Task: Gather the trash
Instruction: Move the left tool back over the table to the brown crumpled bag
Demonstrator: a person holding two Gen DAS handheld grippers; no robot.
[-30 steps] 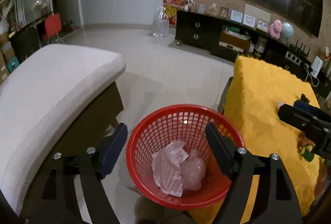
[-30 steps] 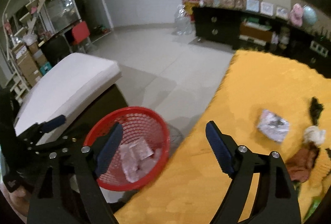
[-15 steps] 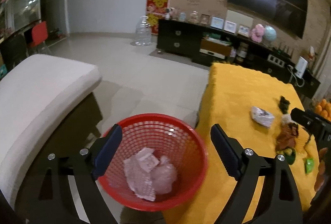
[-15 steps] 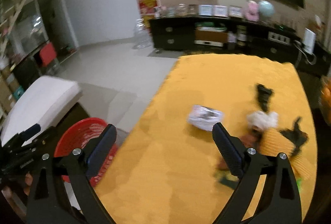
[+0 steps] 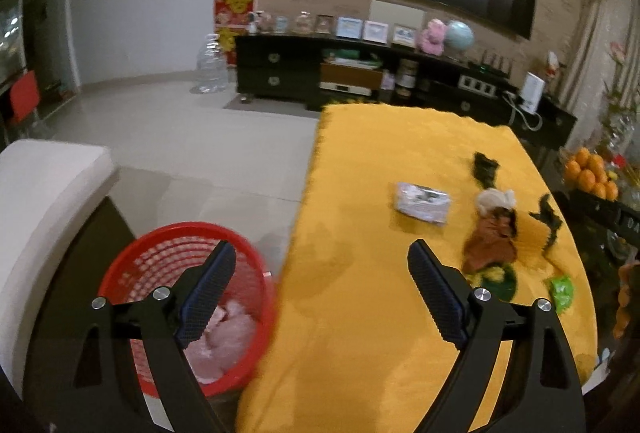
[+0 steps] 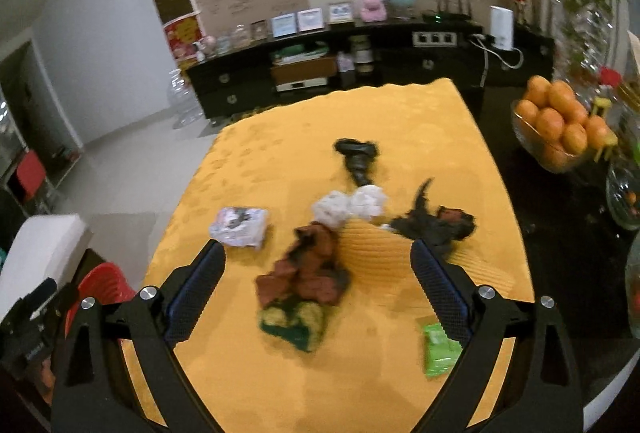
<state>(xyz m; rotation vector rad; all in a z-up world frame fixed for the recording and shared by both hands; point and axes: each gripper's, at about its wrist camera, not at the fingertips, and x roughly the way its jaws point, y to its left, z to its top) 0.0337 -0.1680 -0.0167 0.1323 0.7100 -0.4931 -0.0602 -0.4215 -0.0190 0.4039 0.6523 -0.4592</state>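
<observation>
Trash lies scattered on the yellow-clothed table (image 6: pixel 280 161): a silver crumpled packet (image 6: pixel 239 227), white tissue balls (image 6: pixel 348 207), a brown wrapper (image 6: pixel 308 273), a green-yellow wrapper (image 6: pixel 294 321), a bright green packet (image 6: pixel 438 349) and dark scraps (image 6: pixel 432 223). My right gripper (image 6: pixel 316 287) hangs open above the brown wrapper, nothing between its fingers. A red mesh basket (image 5: pixel 160 265) beside the table holds pale crumpled trash (image 5: pixel 224 333). My left gripper (image 5: pixel 320 289) is open and empty over the table's left edge and the basket. The silver packet (image 5: pixel 422 201) lies ahead of it.
A white cushioned seat (image 5: pixel 44 201) stands left of the basket. A bowl of oranges (image 6: pixel 560 125) sits on a dark surface right of the table. A black TV cabinet (image 5: pixel 360 73) lines the far wall. Tiled floor (image 5: pixel 192 137) lies between seat and cabinet.
Both grippers swung right, away from the basket and over the yellow table. The basket slid to the left in both views, and the trash pile came under the right gripper.
</observation>
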